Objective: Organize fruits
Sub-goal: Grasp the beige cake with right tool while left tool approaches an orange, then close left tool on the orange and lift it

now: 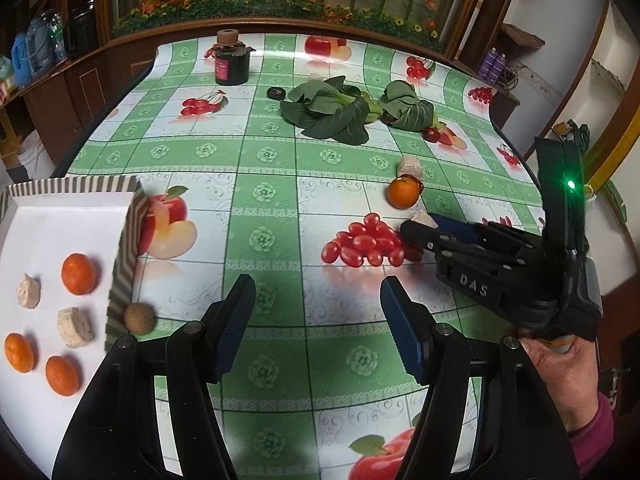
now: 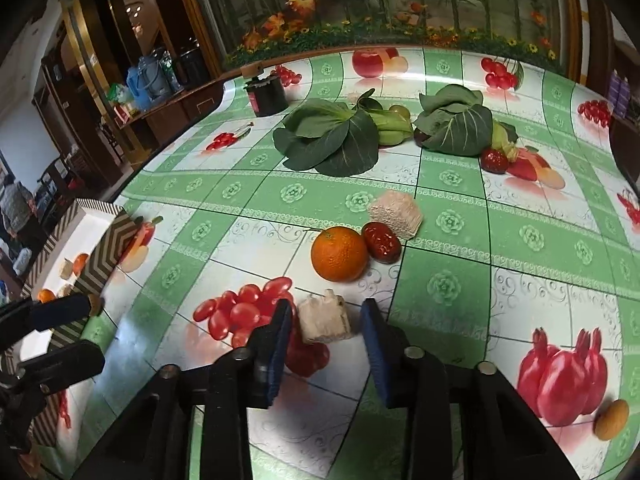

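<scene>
A white tray with a striped rim (image 1: 60,216) sits at the left and holds three oranges (image 1: 78,273) and two beige chunks (image 1: 74,327). A small brown round fruit (image 1: 139,319) lies just outside its rim. My left gripper (image 1: 318,328) is open and empty above the tablecloth. My right gripper (image 2: 325,320) is open, its fingers on either side of a pale beige chunk (image 2: 325,319) on the table. Beyond it lie an orange (image 2: 339,254), a red date (image 2: 381,241) and another beige chunk (image 2: 395,214). The right gripper also shows in the left wrist view (image 1: 420,227).
Two bok choy bunches (image 2: 332,138) (image 2: 456,120) and a dark jar (image 2: 266,94) lie at the far side. A small red fruit (image 2: 495,160) sits by the right bunch, a yellow-brown fruit (image 2: 611,419) at the near right. The tablecloth bears printed fruit pictures.
</scene>
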{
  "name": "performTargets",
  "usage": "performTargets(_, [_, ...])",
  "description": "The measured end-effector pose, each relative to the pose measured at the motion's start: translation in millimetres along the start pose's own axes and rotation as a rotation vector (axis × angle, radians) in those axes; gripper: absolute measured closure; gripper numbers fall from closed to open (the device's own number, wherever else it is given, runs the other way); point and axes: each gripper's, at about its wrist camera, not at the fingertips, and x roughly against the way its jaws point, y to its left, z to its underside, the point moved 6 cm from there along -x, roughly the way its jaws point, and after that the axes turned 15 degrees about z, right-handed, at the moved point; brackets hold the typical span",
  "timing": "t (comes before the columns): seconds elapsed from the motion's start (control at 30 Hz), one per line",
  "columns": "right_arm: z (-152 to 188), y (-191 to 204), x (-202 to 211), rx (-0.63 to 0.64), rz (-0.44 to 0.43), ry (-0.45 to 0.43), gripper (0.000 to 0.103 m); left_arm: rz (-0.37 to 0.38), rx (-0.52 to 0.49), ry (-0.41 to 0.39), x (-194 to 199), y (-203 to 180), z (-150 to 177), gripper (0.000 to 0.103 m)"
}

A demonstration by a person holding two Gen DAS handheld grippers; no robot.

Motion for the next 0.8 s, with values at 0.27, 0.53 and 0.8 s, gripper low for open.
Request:
performTargets(0.27, [13.7,-15.7,14.5,-0.007,-0.005,-0.005,0.074,0.028,-0.060,0.023,-22.5,-20.3,-15.4,0.038])
performTargets(0.53, [17.7,-54.0,23.1,-0.119,-0.027,-0.002,0.074,0.072,-0.121,0.073,-66.4,-36.1,-39.0,0.038])
performTargets(0.8, [18.0,-59.9,21.0,-0.135,-0.050,-0.002,0.074,0.117,-0.174,0.101,-100.8,-48.9,-53.5,0.038])
